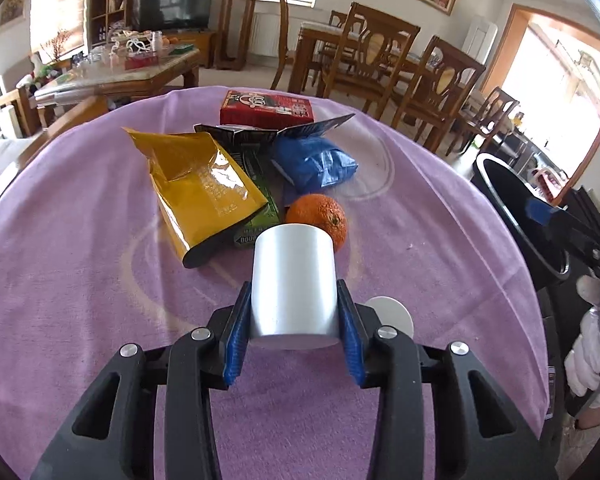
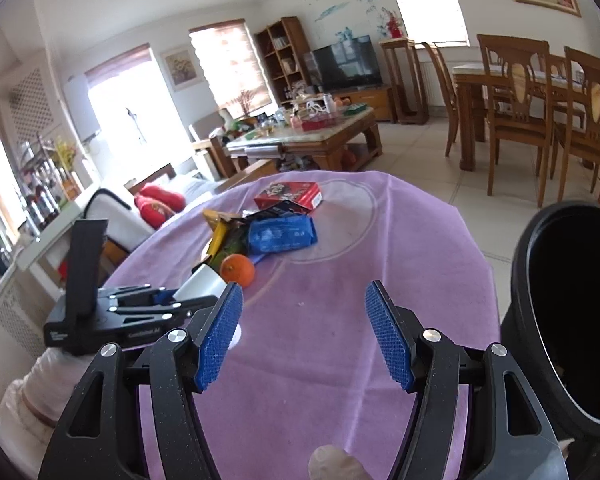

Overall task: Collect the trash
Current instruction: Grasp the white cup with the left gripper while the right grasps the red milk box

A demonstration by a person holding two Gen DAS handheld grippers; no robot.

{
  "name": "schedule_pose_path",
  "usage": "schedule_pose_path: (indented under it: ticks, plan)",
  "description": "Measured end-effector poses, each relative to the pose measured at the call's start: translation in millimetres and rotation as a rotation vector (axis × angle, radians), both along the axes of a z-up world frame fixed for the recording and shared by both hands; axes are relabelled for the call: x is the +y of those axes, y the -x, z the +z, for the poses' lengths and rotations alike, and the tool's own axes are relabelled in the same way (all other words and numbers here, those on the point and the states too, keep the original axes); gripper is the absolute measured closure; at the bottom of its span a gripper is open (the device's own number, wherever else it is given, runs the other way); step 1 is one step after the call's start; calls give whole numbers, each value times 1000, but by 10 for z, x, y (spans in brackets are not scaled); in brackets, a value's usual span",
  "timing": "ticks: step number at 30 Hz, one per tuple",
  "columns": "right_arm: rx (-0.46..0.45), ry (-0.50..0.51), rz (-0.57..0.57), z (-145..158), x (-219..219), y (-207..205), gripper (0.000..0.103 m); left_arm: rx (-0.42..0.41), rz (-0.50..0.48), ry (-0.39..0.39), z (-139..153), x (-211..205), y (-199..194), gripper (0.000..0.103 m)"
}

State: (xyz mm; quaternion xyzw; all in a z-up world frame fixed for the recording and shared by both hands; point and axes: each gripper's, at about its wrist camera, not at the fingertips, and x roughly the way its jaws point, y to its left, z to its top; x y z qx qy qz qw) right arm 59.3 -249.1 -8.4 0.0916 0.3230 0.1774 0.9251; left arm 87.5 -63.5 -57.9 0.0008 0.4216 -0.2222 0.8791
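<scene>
Living and dining room setting: round table [image 1: 80, 280] under a lilac cloth, wooden dining chairs [image 1: 380, 60] beyond its far edge, a low cluttered coffee table [image 2: 320, 136] and a dark television [image 2: 348, 62] against the back wall.

Items on the table, grouped from the centre toward the far edge:
- Red carton [image 1: 266, 109], lying flat, nearest the far edge.
- Blue plastic packet [image 1: 314, 162], crumpled, just in front of the red carton.
- Dark torn wrapper [image 1: 236, 134], between the carton and the yellow pouch.
- Yellow foil pouch [image 1: 202, 188], opened at the top, overlapping a green packet [image 1: 260, 220].
- Orange [image 1: 320, 218], whole, touching the far end of the white cup.
- White cup [image 1: 294, 284], tipped on its side, its closed base toward the near edge.
- Small white disc [image 1: 392, 314], flat on the cloth just beside the cup, partly hidden by the left tool.

Left tool [image 1: 294, 340]: blue pads pressed on both sides of the white cup, gripping it close above the cloth; whether the cup is clear of the cloth cannot be told.

Right tool [image 2: 304, 336]: jaws standing wide apart, nothing between the pads, over the near part of the table. A gloved hand [image 1: 588, 356] carries it.

Black bin [image 2: 572, 312]: off the table's right edge, its open mouth tilted toward the right wrist view.
</scene>
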Motion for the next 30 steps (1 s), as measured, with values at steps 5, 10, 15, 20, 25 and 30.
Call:
schedule_pose_path:
  ticks: [5,10,15,20,25,30]
  plan:
    - [12,47,33,43,304,-413,39,-64,8,96,99,186,70,64]
    - [10,133,87,131,673,-1057,39,-131,57,178,206,348,152,64]
    - [-28,427,210,44,1187,-1842,14,-144,86,220,241,420,168,64]
    - [90,624,362,-275,1483,-2457,14,-135,83,230,240,397,124,64]
    - [179,577,397,-402,1537,-2746,21,-125,80,260,231,428,117,64]
    - [199,478,372,-386,1498,-2722,41,-114,81,273,211,488,92,64]
